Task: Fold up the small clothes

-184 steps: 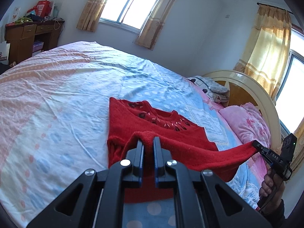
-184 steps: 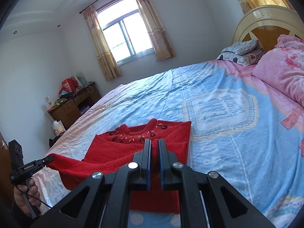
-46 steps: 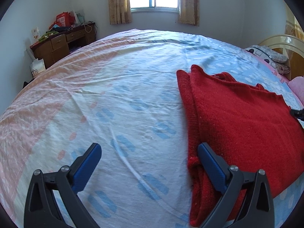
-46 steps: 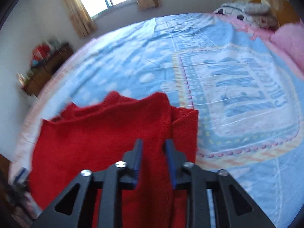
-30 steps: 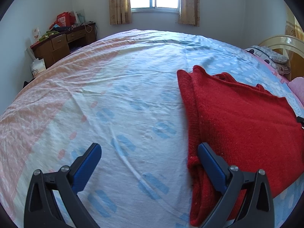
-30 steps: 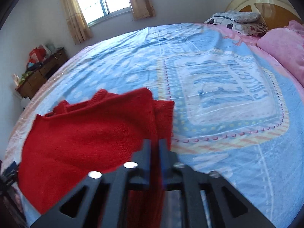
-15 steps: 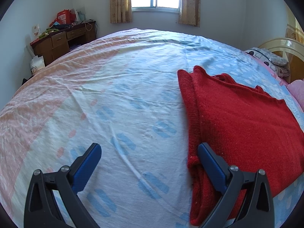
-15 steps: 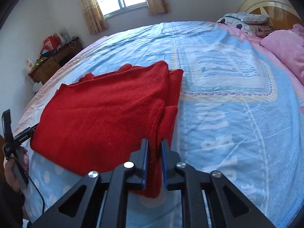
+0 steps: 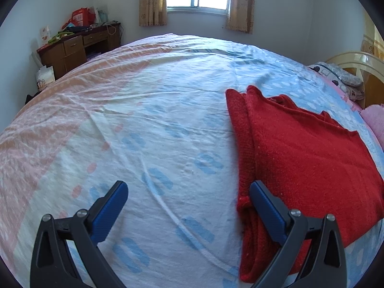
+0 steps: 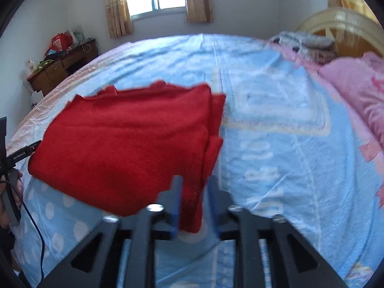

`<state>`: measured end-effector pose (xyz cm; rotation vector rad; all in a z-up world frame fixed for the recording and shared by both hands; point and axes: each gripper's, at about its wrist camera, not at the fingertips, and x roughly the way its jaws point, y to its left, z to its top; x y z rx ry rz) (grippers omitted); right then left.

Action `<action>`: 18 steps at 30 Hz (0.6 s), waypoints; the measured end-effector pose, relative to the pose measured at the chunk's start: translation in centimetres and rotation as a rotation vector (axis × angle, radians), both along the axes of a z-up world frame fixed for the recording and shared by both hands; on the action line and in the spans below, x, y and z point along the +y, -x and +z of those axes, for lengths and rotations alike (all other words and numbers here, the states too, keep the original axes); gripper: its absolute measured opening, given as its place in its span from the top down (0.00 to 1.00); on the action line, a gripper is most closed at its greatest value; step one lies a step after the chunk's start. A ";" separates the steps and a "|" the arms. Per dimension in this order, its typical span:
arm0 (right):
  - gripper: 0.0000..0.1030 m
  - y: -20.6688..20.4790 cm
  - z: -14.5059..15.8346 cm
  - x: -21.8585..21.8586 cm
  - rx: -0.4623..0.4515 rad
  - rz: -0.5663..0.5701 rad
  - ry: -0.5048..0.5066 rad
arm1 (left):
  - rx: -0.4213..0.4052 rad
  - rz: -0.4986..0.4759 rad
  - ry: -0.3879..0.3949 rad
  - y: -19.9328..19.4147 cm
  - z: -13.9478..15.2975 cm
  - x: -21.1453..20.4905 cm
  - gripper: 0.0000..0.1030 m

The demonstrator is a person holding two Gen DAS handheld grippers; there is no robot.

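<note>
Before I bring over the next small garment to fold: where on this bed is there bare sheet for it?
The widest bare stretch of bedsheet lies left of the red sweater, running toward the desk side. In the right wrist view, open blue sheet also lies between sweater and pink blanket. The headboard end is crowded with pillows.

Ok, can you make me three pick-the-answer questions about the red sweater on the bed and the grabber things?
1. Where does the red sweater lie?
A. on the desk
B. on the bed sheet
C. on the floor

2. What colour are the left gripper pads?
A. blue
B. yellow
C. green

3. How does the left gripper stand?
A. shut on the sweater
B. shut on a pillow
C. wide open, holding nothing

Answers:
1. B, it lies spread on the blue and pink sheet.
2. A, both pads show blue.
3. C, its fingers stand far apart with only sheet between them.
</note>
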<state>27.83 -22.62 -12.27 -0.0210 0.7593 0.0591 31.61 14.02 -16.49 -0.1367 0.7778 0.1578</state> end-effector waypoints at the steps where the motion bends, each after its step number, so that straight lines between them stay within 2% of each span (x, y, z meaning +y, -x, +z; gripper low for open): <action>1: 0.55 0.2 0.7 0.6 -0.027 0.010 0.008 | -0.007 -0.010 -0.014 0.1 0.3 -0.1 0.00; 4: 0.55 0.2 2.0 2.9 -0.075 0.066 0.010 | -0.028 -0.038 -0.040 0.1 1.2 -0.3 0.00; 6: 0.55 -0.4 1.9 5.0 -0.068 0.124 0.010 | -0.030 -0.059 -0.043 -0.2 1.5 -0.2 0.00; 10: 0.54 -1.2 0.2 11.0 -0.053 0.274 0.099 | -0.020 -0.087 -0.073 -0.8 1.7 0.0 0.00; 13: 0.54 -0.8 -1.3 15.0 -0.061 0.375 0.178 | -0.008 -0.101 -0.054 -0.8 1.6 0.3 0.00; 18: 0.54 0.3 -3.6 19.2 -0.063 0.479 0.291 | -0.005 -0.122 -0.044 -0.7 1.5 0.9 0.00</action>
